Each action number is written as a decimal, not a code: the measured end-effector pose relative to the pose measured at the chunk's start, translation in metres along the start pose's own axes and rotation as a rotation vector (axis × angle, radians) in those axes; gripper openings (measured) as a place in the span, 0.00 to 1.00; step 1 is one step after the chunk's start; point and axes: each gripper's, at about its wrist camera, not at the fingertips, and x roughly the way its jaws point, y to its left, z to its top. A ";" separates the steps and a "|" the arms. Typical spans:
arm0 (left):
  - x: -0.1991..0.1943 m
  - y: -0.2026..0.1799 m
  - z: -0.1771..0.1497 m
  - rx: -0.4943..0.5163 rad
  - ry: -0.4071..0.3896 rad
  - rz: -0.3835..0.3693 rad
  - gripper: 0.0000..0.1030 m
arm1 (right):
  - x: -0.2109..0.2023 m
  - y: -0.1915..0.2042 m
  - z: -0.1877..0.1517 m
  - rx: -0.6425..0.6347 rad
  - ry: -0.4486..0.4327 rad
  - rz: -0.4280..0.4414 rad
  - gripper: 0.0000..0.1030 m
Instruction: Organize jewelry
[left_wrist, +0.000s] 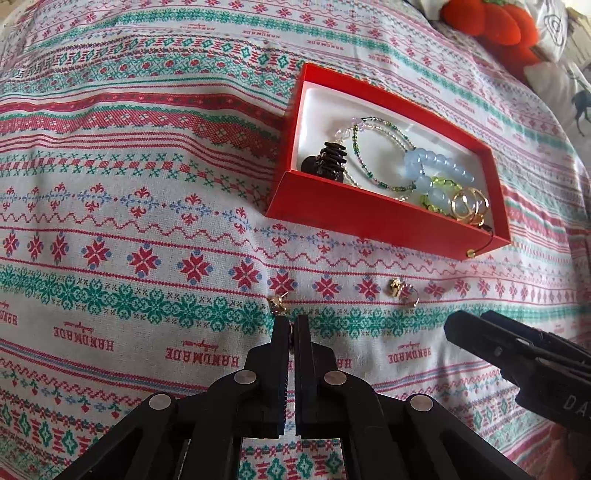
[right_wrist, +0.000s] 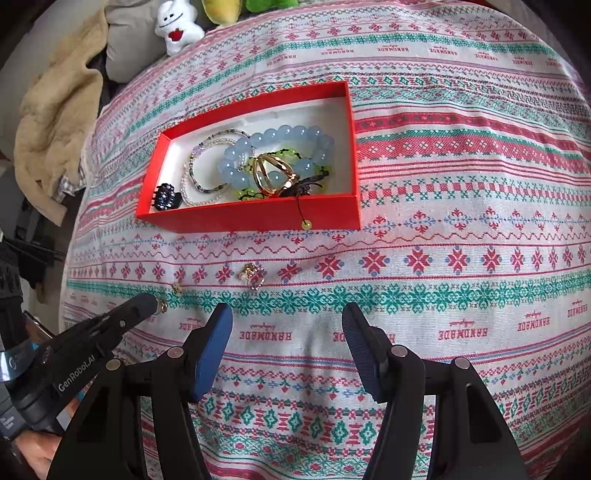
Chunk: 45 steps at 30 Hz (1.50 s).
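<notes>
Left gripper (left_wrist: 291, 320) pinching, perhaps, earring (right_wrist: 163, 306)

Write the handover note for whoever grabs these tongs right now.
Left tongs: shut, apparently pinching a small gold piece at the tip.
Right tongs: open, empty, over the cloth.
Done: blue bead bracelet, hair clip and other pieces lie in the red box.
Left: box the pinched piece, then the gold stud and the gold earring, both lying on the cloth.
</notes>
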 end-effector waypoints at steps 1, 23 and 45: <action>-0.002 0.003 -0.001 0.000 -0.001 0.000 0.00 | 0.001 0.002 0.001 0.005 -0.003 0.007 0.62; -0.017 0.041 -0.007 -0.032 0.007 0.000 0.00 | 0.033 0.009 0.017 0.038 -0.012 -0.054 0.12; -0.006 0.029 -0.011 -0.015 0.031 0.005 0.00 | 0.024 0.017 0.004 -0.078 -0.014 -0.101 0.00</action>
